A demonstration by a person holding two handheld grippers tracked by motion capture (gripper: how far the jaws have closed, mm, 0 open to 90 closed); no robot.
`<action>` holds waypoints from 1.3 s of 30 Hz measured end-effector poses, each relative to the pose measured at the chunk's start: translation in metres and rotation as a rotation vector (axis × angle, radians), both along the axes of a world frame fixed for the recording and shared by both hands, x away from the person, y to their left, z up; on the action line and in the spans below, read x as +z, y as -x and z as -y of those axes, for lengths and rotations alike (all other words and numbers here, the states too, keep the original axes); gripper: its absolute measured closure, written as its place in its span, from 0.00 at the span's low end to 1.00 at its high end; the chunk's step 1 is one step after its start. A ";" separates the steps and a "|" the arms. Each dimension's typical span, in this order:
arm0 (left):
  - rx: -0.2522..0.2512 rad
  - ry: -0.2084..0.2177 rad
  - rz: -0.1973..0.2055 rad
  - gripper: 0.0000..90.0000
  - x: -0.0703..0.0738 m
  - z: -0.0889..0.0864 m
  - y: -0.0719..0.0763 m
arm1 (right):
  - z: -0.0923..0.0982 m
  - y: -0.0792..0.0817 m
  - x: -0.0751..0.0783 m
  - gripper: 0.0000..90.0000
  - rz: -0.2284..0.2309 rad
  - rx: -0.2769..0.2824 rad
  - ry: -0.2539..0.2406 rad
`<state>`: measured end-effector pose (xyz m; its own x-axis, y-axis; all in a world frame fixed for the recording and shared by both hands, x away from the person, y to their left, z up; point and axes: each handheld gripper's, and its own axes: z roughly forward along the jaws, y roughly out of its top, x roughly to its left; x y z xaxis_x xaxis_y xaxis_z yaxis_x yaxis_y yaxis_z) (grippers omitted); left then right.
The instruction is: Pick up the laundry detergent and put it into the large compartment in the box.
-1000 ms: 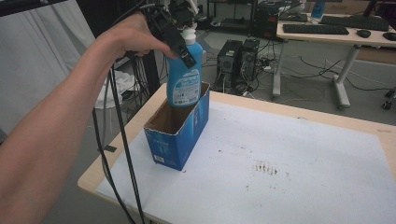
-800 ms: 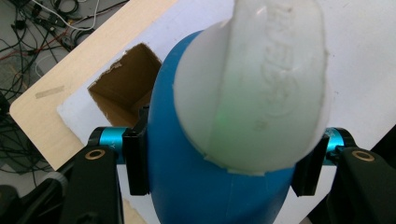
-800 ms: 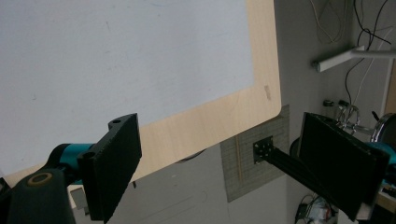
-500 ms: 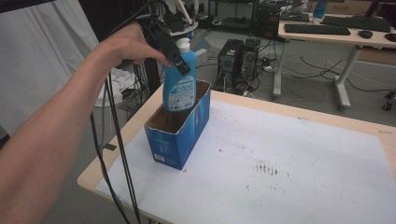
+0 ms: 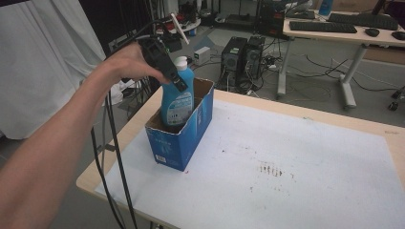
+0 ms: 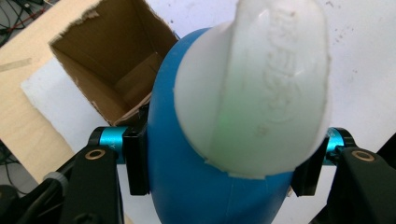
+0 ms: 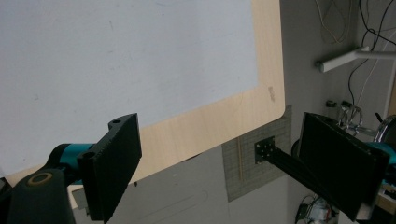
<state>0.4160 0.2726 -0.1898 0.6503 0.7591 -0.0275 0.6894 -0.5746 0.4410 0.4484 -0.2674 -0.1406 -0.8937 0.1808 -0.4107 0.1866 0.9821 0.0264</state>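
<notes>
White paper is covering the desk [image 5: 305,143]. Near its left edge, the left gripper [image 5: 177,85] is squeezing a blue bottle [image 5: 177,98], standing upright, cap up, inside the open blue box [image 5: 184,136]. The right gripper [image 7: 219,168] is hanging wide open.

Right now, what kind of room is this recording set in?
Probably a lab or office workspace: a desk with a keyboard and mouse stands behind the table, and computer towers sit on the floor among cables.

Bottle [image 5: 177,98] standing inside box [image 5: 183,139], at near-left corner of table [image 5: 351,128]; left gripper [image 5: 168,71] clamped across bottle neck.
</notes>
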 end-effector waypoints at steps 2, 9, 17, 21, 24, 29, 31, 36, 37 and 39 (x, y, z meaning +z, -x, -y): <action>-0.011 -0.004 -0.005 0.43 -0.007 -0.001 -0.001 | 0.000 0.000 0.000 0.14 -0.001 0.006 0.002; -0.056 -0.013 -0.018 0.43 -0.027 -0.002 -0.001 | 0.001 -0.001 -0.002 0.14 -0.004 -0.002 0.001; -0.123 -0.032 -0.026 0.42 -0.046 -0.002 0.000 | 0.000 0.000 -0.006 0.14 -0.009 -0.003 0.000; -0.143 -0.028 -0.031 0.42 -0.054 -0.004 0.001 | 0.000 0.000 -0.007 0.14 -0.014 0.005 0.007; -0.154 -0.032 -0.035 0.42 -0.059 -0.004 0.001 | 0.000 0.000 -0.007 0.14 -0.014 0.002 0.006; -0.171 -0.044 -0.041 0.42 -0.067 -0.004 0.000 | -0.001 0.000 -0.008 0.14 -0.017 0.001 0.009; -0.185 -0.056 -0.042 0.42 -0.070 -0.004 -0.001 | -0.002 0.000 -0.007 0.14 -0.015 0.011 0.018; -0.206 -0.063 -0.048 0.42 -0.076 -0.004 0.000 | -0.002 0.001 -0.008 0.14 -0.017 0.009 0.020; -0.208 -0.062 -0.047 0.42 -0.078 -0.004 0.000 | -0.002 0.001 -0.009 0.14 -0.017 0.000 0.015; -0.222 -0.071 -0.050 0.42 -0.080 -0.005 0.000 | -0.002 0.000 -0.009 0.14 -0.018 0.008 0.016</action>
